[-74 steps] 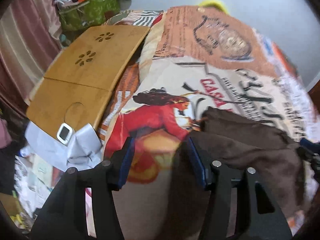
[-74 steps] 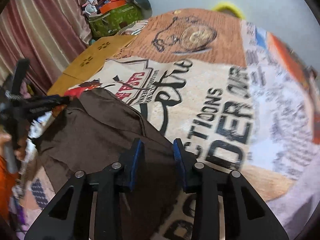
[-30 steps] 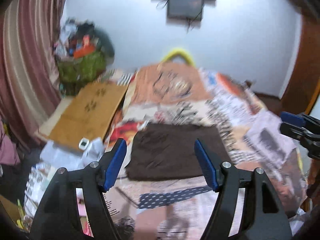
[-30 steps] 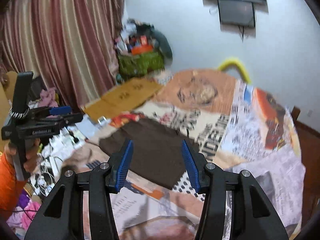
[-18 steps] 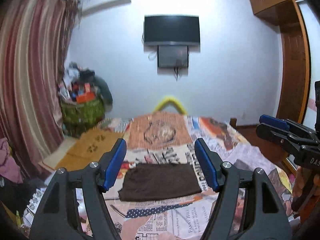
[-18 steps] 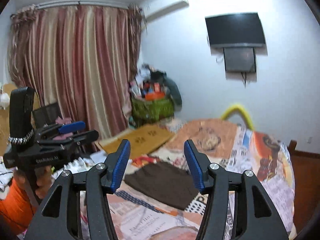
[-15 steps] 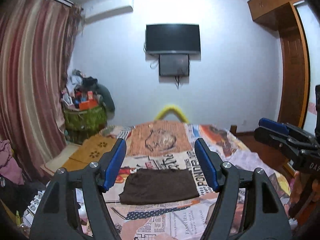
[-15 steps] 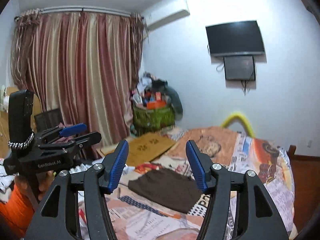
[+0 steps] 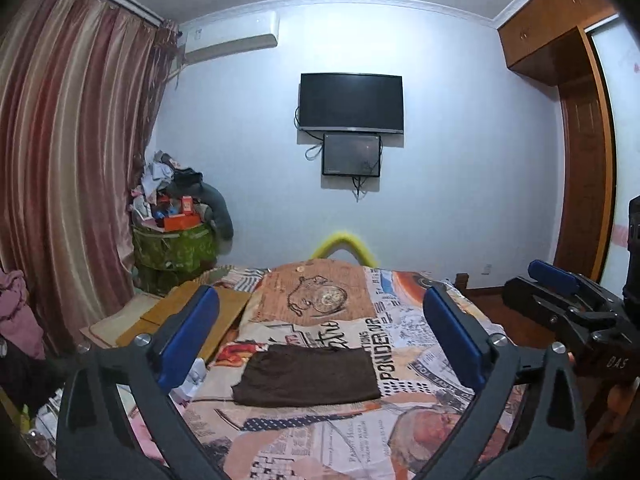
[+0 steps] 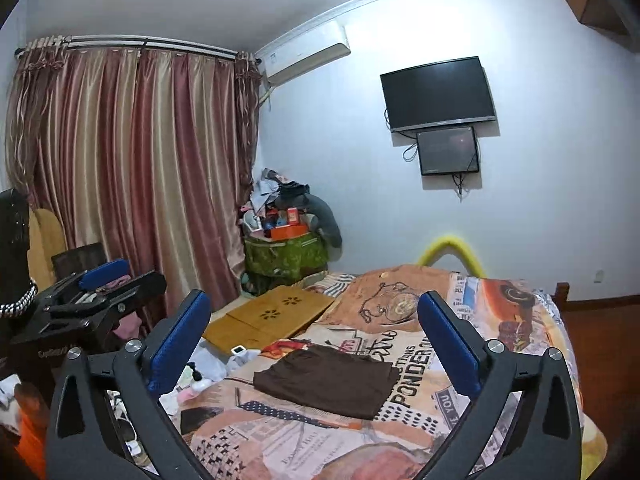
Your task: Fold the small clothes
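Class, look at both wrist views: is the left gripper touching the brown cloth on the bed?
Apart. The left wrist view shows the left gripper opening, nothing between its fingers, with the brown cloth lying flat beyond.

A home bedroom — a bed [image 9: 400,432] under a printed quilt, striped curtains [image 10: 132,168], a wall-mounted television [image 9: 351,103], an air conditioner [image 10: 306,58] — and a wooden wardrobe [image 9: 576,128].

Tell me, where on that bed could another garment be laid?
Free bedspread lies in front of the folded brown garment and beyond it toward the yellow hoop. The wooden lap tray and clutter crowd its curtain side.
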Demonstrator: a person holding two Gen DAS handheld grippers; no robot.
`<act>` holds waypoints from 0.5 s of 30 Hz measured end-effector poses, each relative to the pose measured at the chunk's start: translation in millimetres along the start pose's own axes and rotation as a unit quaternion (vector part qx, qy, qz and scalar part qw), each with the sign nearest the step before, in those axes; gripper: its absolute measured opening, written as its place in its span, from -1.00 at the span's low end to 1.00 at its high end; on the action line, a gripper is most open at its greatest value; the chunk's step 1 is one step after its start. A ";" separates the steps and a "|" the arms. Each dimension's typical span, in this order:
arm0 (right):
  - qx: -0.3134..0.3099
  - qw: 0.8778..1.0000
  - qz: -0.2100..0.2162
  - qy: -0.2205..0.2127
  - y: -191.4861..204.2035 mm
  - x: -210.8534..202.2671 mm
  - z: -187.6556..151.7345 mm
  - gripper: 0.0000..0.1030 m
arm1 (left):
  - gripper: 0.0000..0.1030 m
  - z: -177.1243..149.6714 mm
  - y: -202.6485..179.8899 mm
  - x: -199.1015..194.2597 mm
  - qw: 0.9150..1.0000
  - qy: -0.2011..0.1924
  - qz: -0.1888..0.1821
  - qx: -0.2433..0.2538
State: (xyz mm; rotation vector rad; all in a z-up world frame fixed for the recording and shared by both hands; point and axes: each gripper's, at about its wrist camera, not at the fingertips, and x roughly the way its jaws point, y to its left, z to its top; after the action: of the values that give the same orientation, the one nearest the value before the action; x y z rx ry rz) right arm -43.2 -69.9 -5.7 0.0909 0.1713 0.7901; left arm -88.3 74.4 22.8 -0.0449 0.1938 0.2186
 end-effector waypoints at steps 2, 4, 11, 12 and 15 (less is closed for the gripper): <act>-0.003 1.000 -0.003 0.001 1.6 -0.2 -1.1 1.00 | 0.99 -2.4 0.2 1.7 1.000 0.005 -0.003 -0.002; -0.006 1.000 -0.006 0.004 2.5 -1.2 -2.3 1.00 | 0.99 -4.5 -0.7 0.1 1.000 0.007 -0.003 -0.003; -0.002 1.000 -0.008 0.009 2.7 -7.0 -5.1 1.00 | 0.99 -6.1 -1.6 -0.7 1.000 0.012 -0.006 -0.006; -0.001 1.000 -0.008 0.008 2.2 -7.6 -3.7 1.00 | 0.99 -6.6 -1.6 0.1 1.000 0.013 -0.006 -0.006; -0.002 1.000 -0.010 0.007 2.0 -9.7 -5.4 1.00 | 0.99 -6.8 -1.1 1.2 1.000 0.015 -0.005 -0.006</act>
State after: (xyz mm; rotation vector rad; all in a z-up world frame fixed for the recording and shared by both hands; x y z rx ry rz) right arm -52.4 -75.3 -9.5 0.0788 0.1833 0.7716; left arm -88.2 73.2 15.9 -0.0611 0.2223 0.2092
